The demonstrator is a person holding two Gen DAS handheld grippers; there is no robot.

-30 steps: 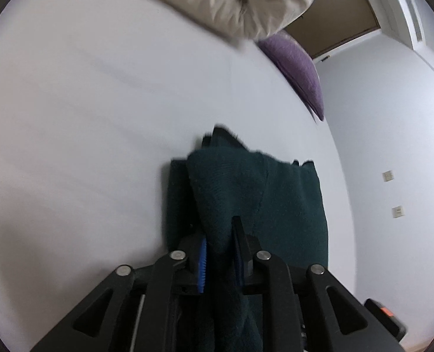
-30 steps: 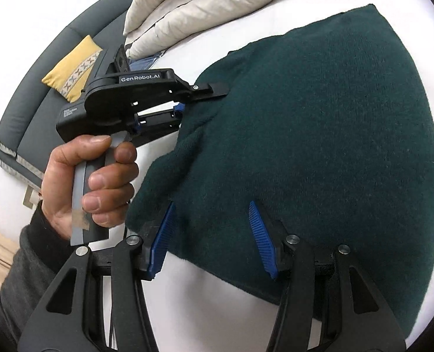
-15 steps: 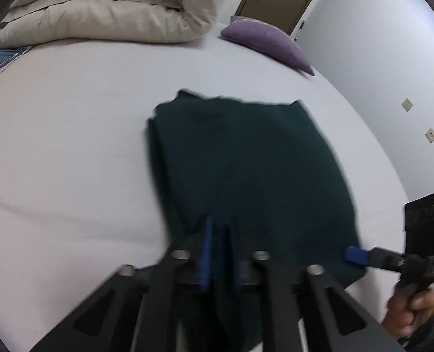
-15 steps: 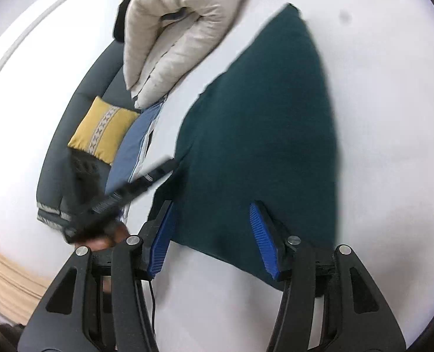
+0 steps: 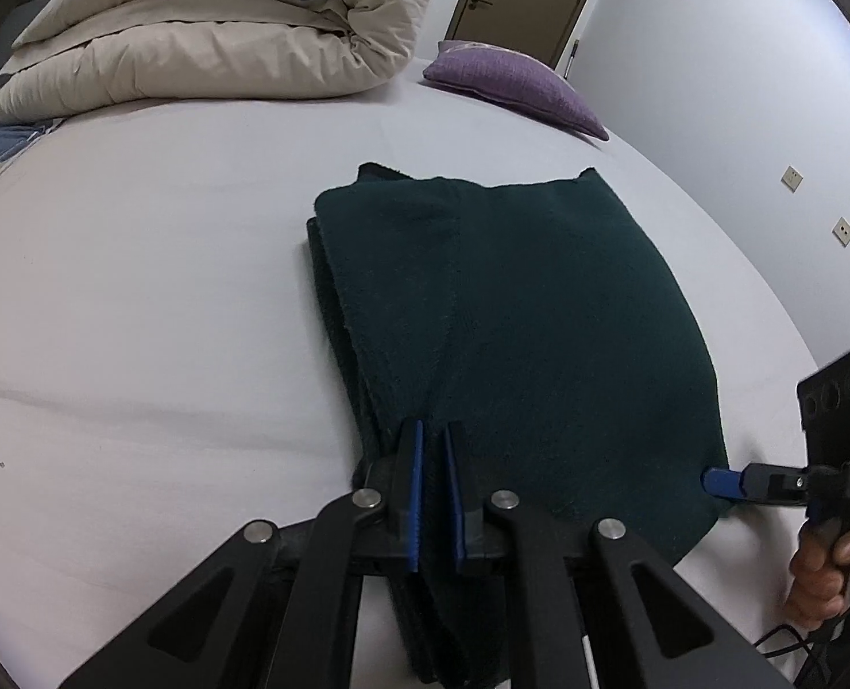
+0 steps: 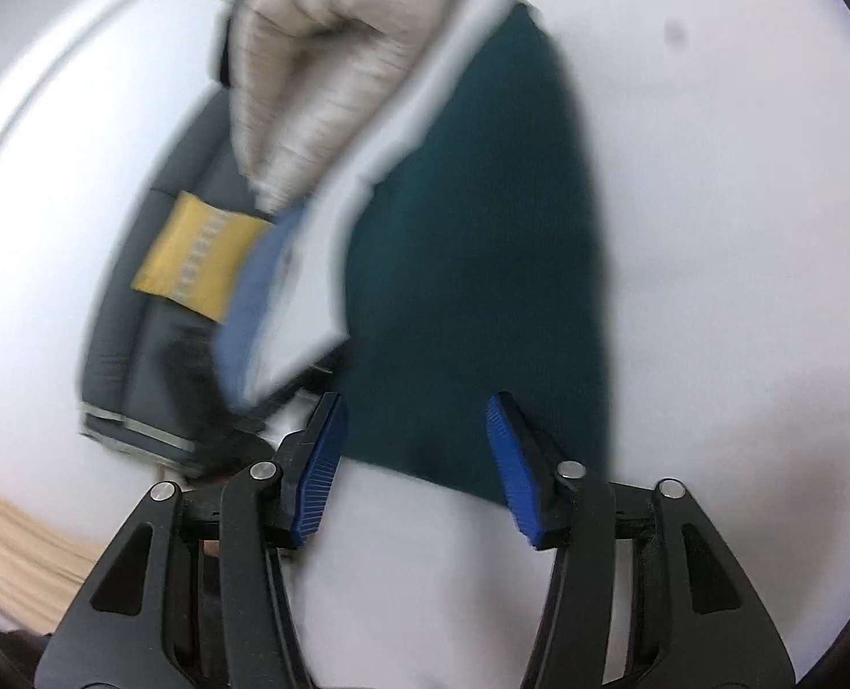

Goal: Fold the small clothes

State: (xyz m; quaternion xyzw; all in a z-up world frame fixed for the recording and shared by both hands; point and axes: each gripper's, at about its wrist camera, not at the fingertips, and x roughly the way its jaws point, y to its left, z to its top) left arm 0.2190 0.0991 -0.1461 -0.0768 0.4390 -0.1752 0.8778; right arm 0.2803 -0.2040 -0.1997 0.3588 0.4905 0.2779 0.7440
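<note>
— Where's the green knit (image 5: 517, 310)?
— Folded on the bed (image 5: 138, 298), its near edge pinched in the left gripper (image 5: 432, 494), whose fingers are nearly closed.
— The right gripper (image 6: 413, 459)?
— Fingers wide, holding nothing, straddling the near hem.
— Handling?
— Probably soft, thick, floppy; take corners through all layers.
</note>
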